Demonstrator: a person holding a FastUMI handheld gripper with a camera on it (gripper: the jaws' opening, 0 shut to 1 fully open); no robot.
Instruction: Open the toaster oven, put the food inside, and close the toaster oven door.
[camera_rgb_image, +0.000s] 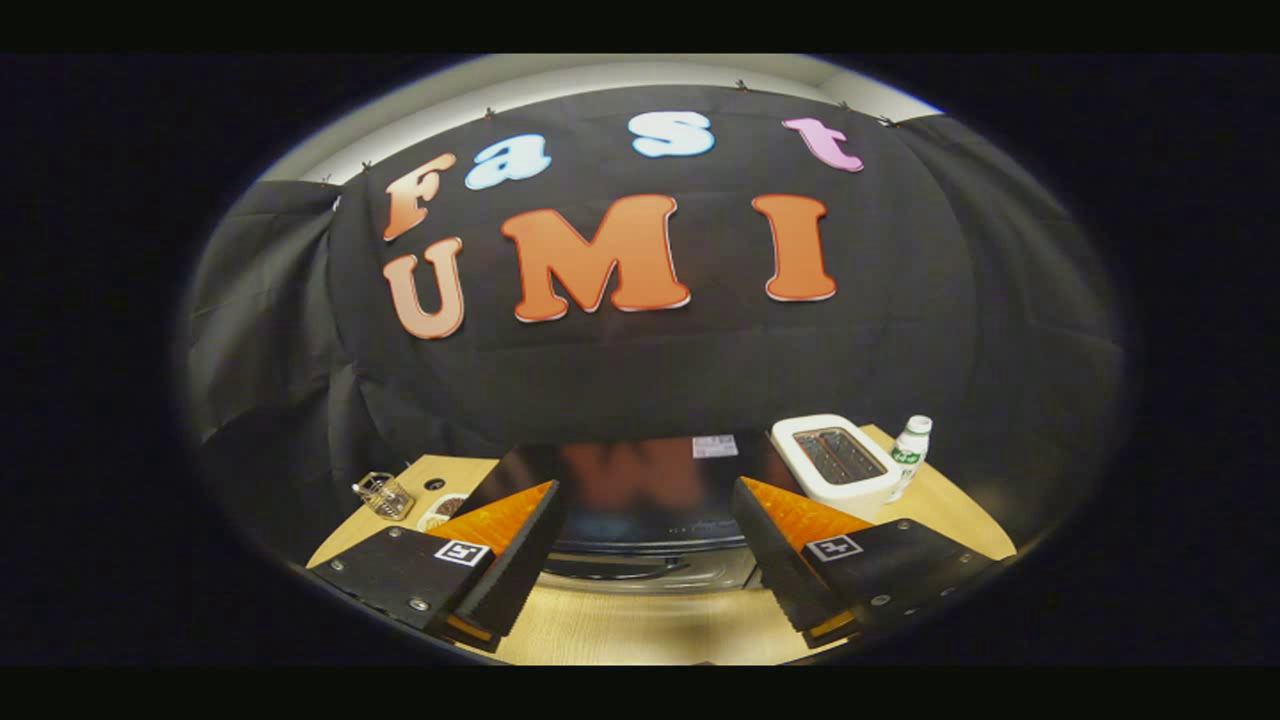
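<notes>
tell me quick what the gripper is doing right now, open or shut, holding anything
Gripper: open, fingers spread wide apart, holding nothing; it hangs above the toaster oven, whose glossy black top shows between the fingers.

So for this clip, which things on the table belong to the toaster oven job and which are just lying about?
Part of the job:
- toaster oven, just ahead of the fingers, door shut
- plate of food, beside the oven
- gripper, open, holding nothing

Just lying about:
- white toaster beside the oven
- small bottle next to the toaster
- glass jar near the plate
</notes>
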